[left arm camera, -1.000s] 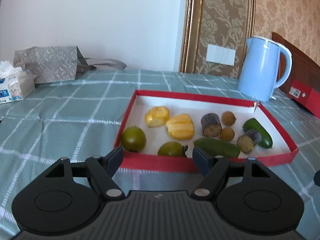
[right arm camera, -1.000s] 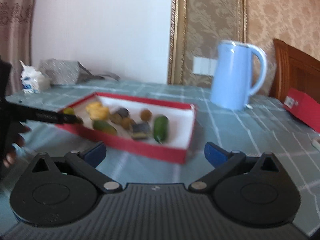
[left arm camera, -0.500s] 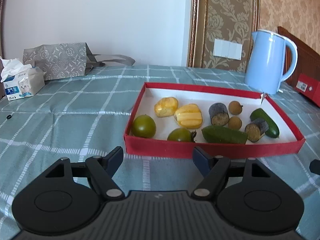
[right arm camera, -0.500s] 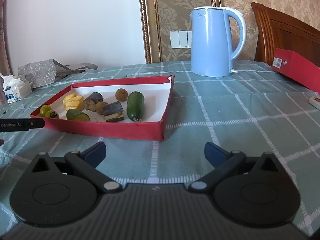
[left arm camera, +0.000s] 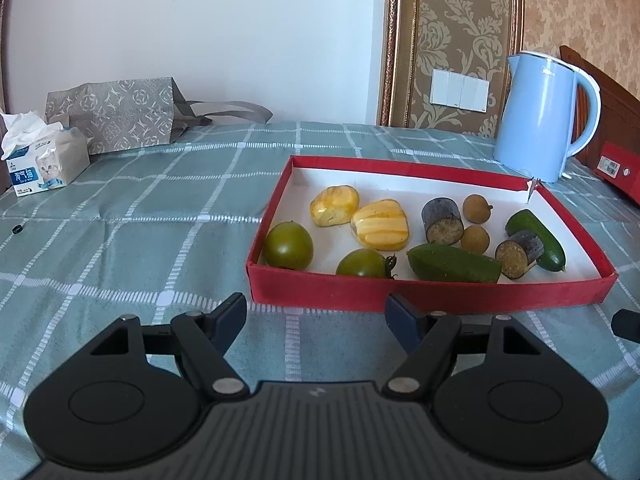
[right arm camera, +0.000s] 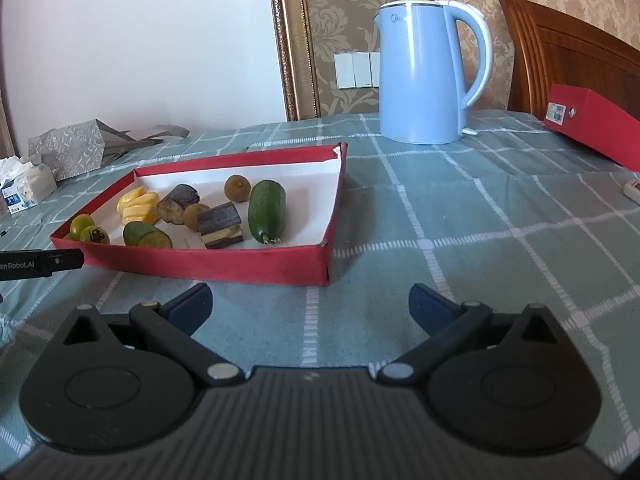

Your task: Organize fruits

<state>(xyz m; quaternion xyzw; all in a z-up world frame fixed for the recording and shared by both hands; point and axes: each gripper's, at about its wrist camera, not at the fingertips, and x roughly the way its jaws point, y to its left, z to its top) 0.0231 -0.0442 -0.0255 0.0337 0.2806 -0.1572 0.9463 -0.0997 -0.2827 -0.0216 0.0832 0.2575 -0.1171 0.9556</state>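
Note:
A red tray (left arm camera: 420, 292) with a white floor lies on the checked tablecloth; it also shows in the right wrist view (right arm camera: 224, 266). In it lie two green tomatoes (left arm camera: 289, 245), two yellow fruit pieces (left arm camera: 379, 230), two dark cut pieces (left arm camera: 442, 221), two brown longans (left arm camera: 475, 239), a cut cucumber piece (left arm camera: 454, 263) and a whole small cucumber (right arm camera: 267, 205). My left gripper (left arm camera: 316, 312) is open and empty just in front of the tray's near wall. My right gripper (right arm camera: 310, 302) is open and empty in front of the tray's right corner.
A light blue kettle (right arm camera: 426, 72) stands behind the tray. A tissue pack (left arm camera: 44, 164) and a grey patterned bag (left arm camera: 116, 120) lie at the far left. A red box (right arm camera: 592, 124) and a wooden chair back (right arm camera: 568, 56) are at the right.
Both grippers have drawn back and settled in front of the tray. The right view swung left to right and then steadied. Both stay open and empty.

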